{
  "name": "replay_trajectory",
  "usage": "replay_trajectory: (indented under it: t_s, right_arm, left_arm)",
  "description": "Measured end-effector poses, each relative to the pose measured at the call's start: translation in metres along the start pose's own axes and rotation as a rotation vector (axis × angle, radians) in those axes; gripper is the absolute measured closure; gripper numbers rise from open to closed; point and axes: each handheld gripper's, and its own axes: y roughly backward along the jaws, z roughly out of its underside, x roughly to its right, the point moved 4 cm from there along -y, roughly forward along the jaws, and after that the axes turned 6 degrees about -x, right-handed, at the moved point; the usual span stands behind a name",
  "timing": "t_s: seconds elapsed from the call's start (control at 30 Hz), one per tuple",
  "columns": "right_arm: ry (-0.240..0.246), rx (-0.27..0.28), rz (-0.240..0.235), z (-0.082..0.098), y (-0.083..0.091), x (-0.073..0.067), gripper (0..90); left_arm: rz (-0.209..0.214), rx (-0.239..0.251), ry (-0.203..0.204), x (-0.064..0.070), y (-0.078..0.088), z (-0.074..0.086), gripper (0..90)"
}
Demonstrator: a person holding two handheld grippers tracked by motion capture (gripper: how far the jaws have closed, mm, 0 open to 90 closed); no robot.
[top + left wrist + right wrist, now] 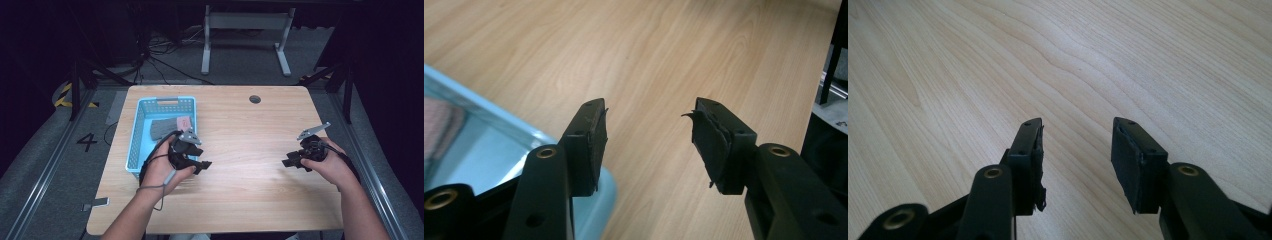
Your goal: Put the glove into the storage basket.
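I see the blue basket (141,131) on the left part of the table (250,190), its long axis running from the near edge toward the far edge. A folded grey cloth (162,129) lies on the basket floor in the far half, its long side across the basket, and a small pink piece (184,122) touches its right end. The near half of the basket is partly hidden by my left hand.

Left gripper (204,165): held just beside the basket's right wall, near its front corner, pointing right across the table. Its jaws stand apart with bare wood between them; they pinch nothing and touch nothing. In the left gripper view (649,145) the basket's rim (499,122) shows at the lower left, with the pink piece blurred inside.

Right gripper (291,162): well apart from the basket, on the right side of the table, pointing left toward the other gripper. In the right gripper view (1075,160) its jaws are spread, empty, over bare wood.
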Motion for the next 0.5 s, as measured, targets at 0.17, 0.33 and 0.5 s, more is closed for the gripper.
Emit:
replay_trajectory:
  t_s: [0.17, 0.33, 0.5]
  right_arm:
    - [0.002, 0.0, -0.002, 0.0, 0.001, 0.0, 57.0]
    - [0.008, 0.0, -0.002, 0.0, 0.0, -0.001, 57.0]
    - [0.014, -0.001, -0.005, -0.002, -0.001, -0.001, 56.7]
  left_arm:
    - [0.06, 0.028, -0.027, 0.019, -0.026, 0.009, 46.8]
    - [0.077, 0.025, -0.031, 0.036, -0.055, 0.02, 41.4]
    - [0.074, 0.033, -0.056, 0.046, -0.066, 0.032, 37.6]
